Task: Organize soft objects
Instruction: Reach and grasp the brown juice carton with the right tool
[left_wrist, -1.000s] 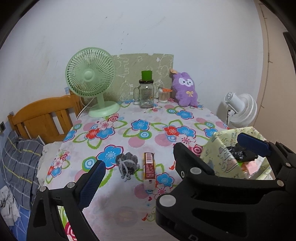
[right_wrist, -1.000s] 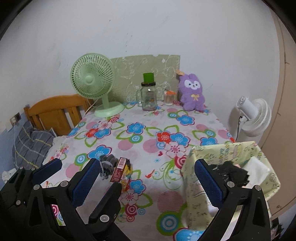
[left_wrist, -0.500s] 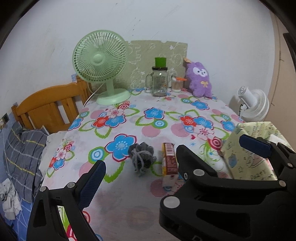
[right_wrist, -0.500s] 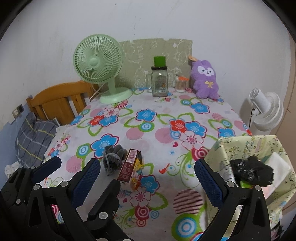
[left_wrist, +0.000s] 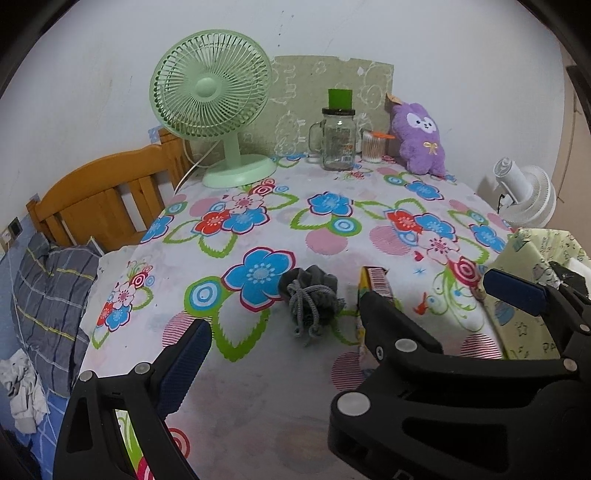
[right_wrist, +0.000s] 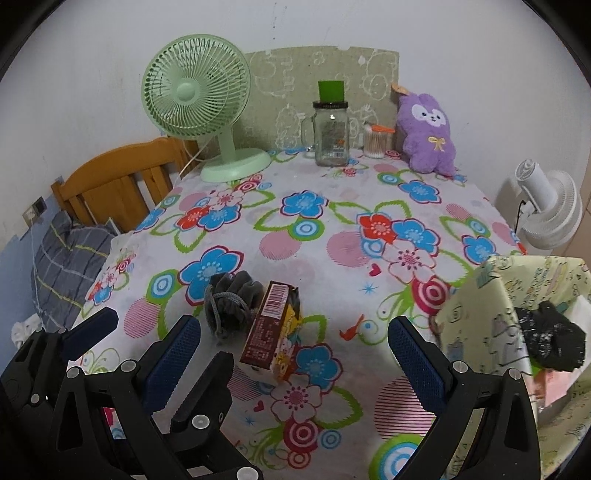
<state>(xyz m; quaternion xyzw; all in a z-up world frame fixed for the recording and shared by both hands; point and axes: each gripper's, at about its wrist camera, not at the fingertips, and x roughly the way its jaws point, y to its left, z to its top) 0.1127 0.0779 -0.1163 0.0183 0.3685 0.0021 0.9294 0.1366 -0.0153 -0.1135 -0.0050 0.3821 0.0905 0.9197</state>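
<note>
A grey knitted pouch (left_wrist: 310, 295) with a cord lies on the flowered tablecloth (left_wrist: 258, 387), close to a red-brown carton (left_wrist: 373, 288). My left gripper (left_wrist: 295, 369) is open just short of the pouch; only its left pad (left_wrist: 184, 365) shows, the right gripper's body covering the other side. In the right wrist view the pouch (right_wrist: 231, 299) is left of the carton (right_wrist: 273, 328), which stands between the fingers of my open right gripper (right_wrist: 293, 343). A purple plush bunny (right_wrist: 428, 133) sits at the table's back. A pale patterned fabric bin (right_wrist: 491, 295) at the right holds a black crumpled thing (right_wrist: 554, 339).
At the back stand a green desk fan (left_wrist: 210, 85), a glass jar mug (left_wrist: 338, 140) with a green lid and a small swab tub (left_wrist: 373, 147). A white fan (left_wrist: 528, 195) is off the right edge. A wooden headboard (left_wrist: 99, 199) and plaid bedding (left_wrist: 51, 288) lie left.
Both grippers have moved forward towards the pouch and carton, which now look nearer and larger. Both stayed open and nothing was grasped.
</note>
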